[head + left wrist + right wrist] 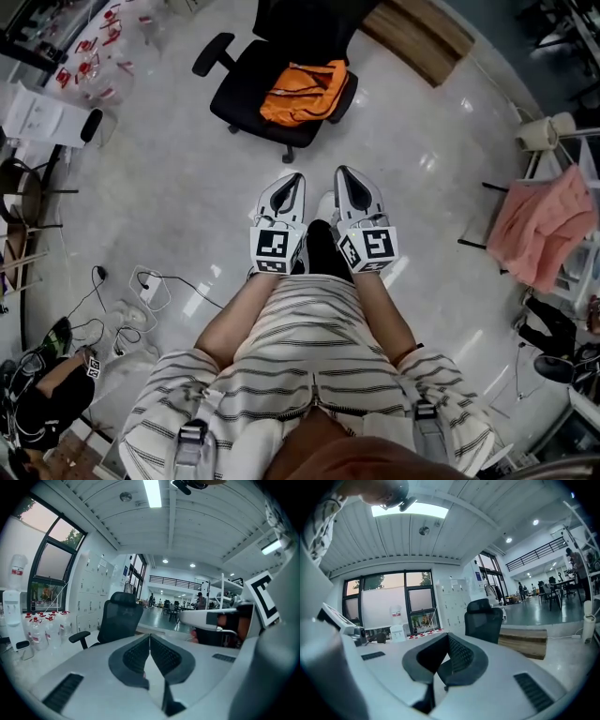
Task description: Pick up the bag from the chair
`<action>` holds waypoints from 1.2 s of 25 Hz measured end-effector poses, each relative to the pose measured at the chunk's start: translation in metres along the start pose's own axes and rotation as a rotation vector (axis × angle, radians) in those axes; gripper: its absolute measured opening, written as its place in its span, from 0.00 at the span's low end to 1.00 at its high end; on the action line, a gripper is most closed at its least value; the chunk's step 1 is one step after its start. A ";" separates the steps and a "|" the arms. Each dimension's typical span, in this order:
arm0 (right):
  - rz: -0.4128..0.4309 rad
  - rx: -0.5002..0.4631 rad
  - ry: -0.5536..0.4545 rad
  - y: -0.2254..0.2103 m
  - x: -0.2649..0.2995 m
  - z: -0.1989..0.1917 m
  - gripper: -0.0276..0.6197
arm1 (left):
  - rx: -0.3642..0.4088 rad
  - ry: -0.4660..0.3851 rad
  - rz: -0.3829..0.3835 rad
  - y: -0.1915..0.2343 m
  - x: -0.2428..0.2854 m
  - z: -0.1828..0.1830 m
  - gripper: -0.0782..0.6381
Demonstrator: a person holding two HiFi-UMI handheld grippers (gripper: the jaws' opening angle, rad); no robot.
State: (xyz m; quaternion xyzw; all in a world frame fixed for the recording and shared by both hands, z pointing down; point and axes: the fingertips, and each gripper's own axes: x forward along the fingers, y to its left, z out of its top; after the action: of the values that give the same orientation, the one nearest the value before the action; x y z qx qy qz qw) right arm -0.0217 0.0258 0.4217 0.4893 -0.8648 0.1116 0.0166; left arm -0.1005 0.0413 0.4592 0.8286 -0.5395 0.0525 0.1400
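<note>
An orange bag (302,92) lies crumpled on the seat of a black office chair (246,86) at the top of the head view. My two grippers are held side by side in front of the person's body, a good way short of the chair. The left gripper (294,179) and the right gripper (341,174) both point toward it, each with its jaws closed together and nothing between them. From the left gripper (150,637) view the chair (118,618) rises behind the jaws, and the right gripper (449,638) view shows its back (483,618). The bag is hidden in both gripper views.
A wooden platform (418,34) lies behind the chair. A pink cloth (546,228) hangs on a rack at the right. Cables and a power strip (142,289) lie on the floor at the left, with water bottles (105,45) and another chair (26,192) farther left.
</note>
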 end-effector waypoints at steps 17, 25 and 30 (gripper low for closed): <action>0.057 0.037 0.005 -0.114 0.092 0.025 0.07 | 0.017 0.017 0.052 0.008 0.152 0.034 0.14; 0.070 0.073 0.036 -0.153 0.117 0.021 0.07 | 0.013 0.063 0.096 0.011 0.194 0.025 0.14; 0.063 0.087 0.081 -0.167 0.125 0.004 0.07 | -0.007 0.092 0.111 0.020 0.212 0.014 0.15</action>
State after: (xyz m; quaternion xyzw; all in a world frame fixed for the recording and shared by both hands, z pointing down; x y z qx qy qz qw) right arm 0.0555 -0.1631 0.4640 0.4571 -0.8727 0.1693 0.0269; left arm -0.0317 -0.1565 0.4999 0.7936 -0.5779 0.0965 0.1642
